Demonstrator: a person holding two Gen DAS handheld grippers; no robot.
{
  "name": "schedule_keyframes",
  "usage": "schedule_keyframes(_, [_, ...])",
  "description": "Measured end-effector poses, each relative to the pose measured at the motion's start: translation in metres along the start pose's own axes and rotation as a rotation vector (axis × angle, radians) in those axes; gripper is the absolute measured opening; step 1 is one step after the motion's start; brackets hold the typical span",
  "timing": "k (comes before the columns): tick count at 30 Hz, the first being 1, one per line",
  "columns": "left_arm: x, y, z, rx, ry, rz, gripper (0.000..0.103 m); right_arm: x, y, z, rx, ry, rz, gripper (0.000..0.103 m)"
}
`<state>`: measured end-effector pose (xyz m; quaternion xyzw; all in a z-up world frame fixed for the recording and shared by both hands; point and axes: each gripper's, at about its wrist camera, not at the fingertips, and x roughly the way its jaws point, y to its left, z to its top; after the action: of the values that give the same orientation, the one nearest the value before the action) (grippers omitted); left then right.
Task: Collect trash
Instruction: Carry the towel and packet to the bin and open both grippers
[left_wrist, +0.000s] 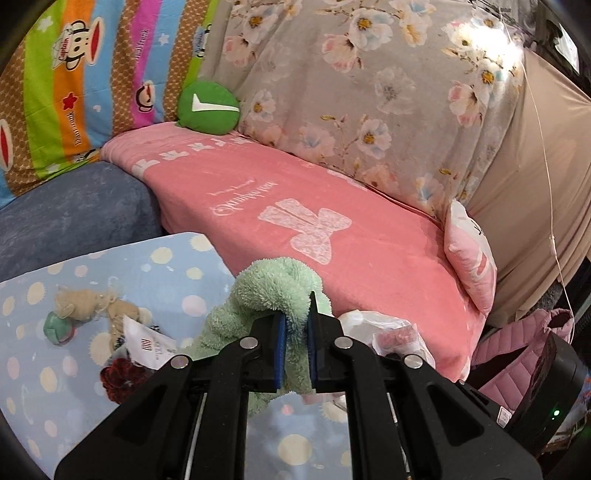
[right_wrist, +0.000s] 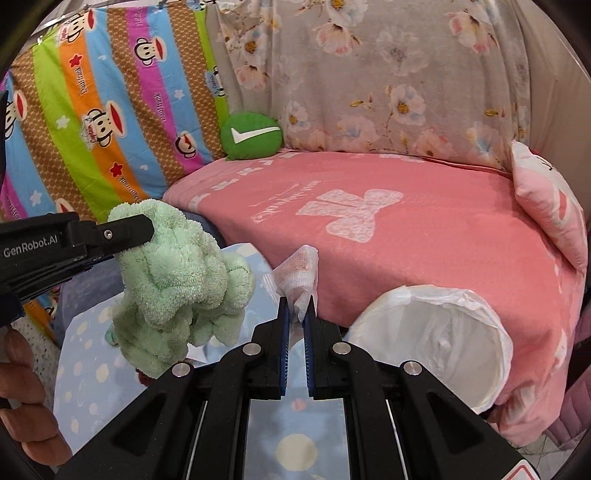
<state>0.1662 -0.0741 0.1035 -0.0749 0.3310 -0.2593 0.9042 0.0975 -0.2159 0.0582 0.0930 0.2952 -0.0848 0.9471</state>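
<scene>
My left gripper (left_wrist: 296, 314) is shut on a fluffy mint-green cloth (left_wrist: 273, 288) and holds it off the dotted blue blanket (left_wrist: 177, 266). In the right wrist view the same green cloth (right_wrist: 177, 280) hangs from the left gripper (right_wrist: 140, 229) at the left. My right gripper (right_wrist: 297, 314) is shut on a crumpled clear wrapper with a reddish print (right_wrist: 301, 269). A white bin lined with a white plastic bag (right_wrist: 436, 332) stands at the right, beside the pink bed edge. More scraps lie on the blue blanket: a printed paper slip (left_wrist: 147, 347), a dark red scrap (left_wrist: 123, 378) and a beige tangle (left_wrist: 92, 302).
A pink blanket (right_wrist: 424, 229) covers the bed ahead. A green round cushion (right_wrist: 251, 136), a striped monkey-print sheet (right_wrist: 92, 122) and floral bedding (right_wrist: 388, 85) stand behind it. A pink pillow (right_wrist: 550, 206) leans at the right. A person's hand (right_wrist: 22, 398) shows at the lower left.
</scene>
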Motion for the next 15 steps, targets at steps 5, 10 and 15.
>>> schedule_keyframes(5, [0.031,-0.049,-0.012,0.037,0.046,-0.064,0.009,-0.003,-0.053,-0.002,0.041,0.001,-0.073,0.007])
schedule_keyframes(10, [0.060,-0.091,-0.023,0.083,0.086,-0.106,0.009,0.000,-0.102,-0.010,0.088,0.017,-0.126,0.007])
schedule_keyframes(15, [0.088,-0.122,-0.034,0.116,0.120,-0.135,0.010,0.004,-0.136,-0.020,0.130,0.033,-0.159,0.007])
